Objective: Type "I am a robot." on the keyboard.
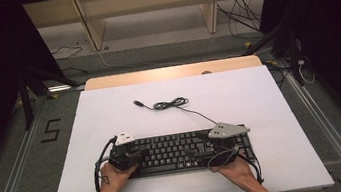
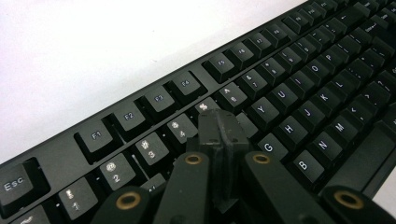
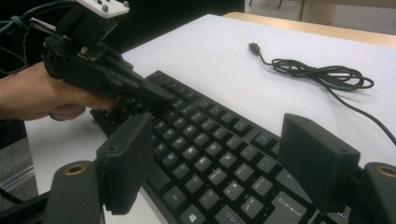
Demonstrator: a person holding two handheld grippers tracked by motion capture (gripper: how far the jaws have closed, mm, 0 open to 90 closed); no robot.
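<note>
White tabletop — keyboard lies lengthwise left-to-right, keys facing up.

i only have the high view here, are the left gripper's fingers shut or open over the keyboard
Observer: Shut. In the left gripper view the left gripper has its two fingers pressed together, tip over the number row of the keyboard, near the 5 key.
Operator: and the right one
Observer: The right gripper is open; its fingers stand wide apart above the keys, nothing between them.
Operator: is the cable plugged into anything
Observer: No. The right gripper view shows the cable coiled on the white table with its plug lying free.
</note>
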